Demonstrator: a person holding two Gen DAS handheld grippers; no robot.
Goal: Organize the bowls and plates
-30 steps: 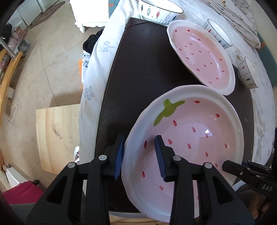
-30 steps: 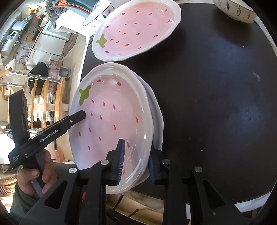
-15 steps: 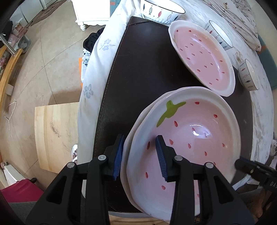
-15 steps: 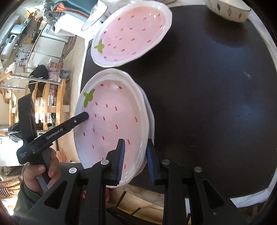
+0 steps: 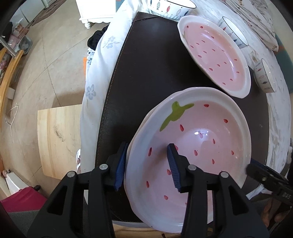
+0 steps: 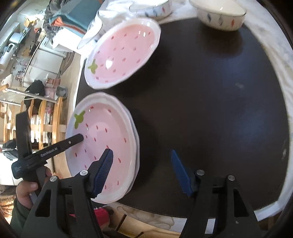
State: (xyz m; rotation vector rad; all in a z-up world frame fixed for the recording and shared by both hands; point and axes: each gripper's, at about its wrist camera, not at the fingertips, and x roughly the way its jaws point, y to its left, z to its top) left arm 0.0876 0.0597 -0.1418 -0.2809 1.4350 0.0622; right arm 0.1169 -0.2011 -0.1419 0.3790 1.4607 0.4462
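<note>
A pink strawberry plate [image 5: 197, 146] lies stacked on a second like plate on the dark mat [image 5: 150, 60]. My left gripper [image 5: 146, 164] is open, its jaws straddling the stack's near rim without clamping it. In the right wrist view the stack [image 6: 102, 146] sits at the mat's left edge. My right gripper [image 6: 142, 170] is wide open and empty, its left jaw over the stack's rim. A third strawberry plate [image 5: 214, 55] [image 6: 124, 53] lies apart, farther back.
Fish-pattern bowls stand around the mat: a large one [image 5: 170, 7] [image 6: 221, 14] at the far end, two small ones [image 5: 232, 31] [image 5: 265, 76] beside the third plate. A white cloth [image 5: 98, 60] hangs off the table edge. A wooden stool [image 5: 58, 139] stands below.
My right gripper has opened and let go of the top plate, which now rests nested on the lower one. My left gripper's jaws have widened around the rim.
</note>
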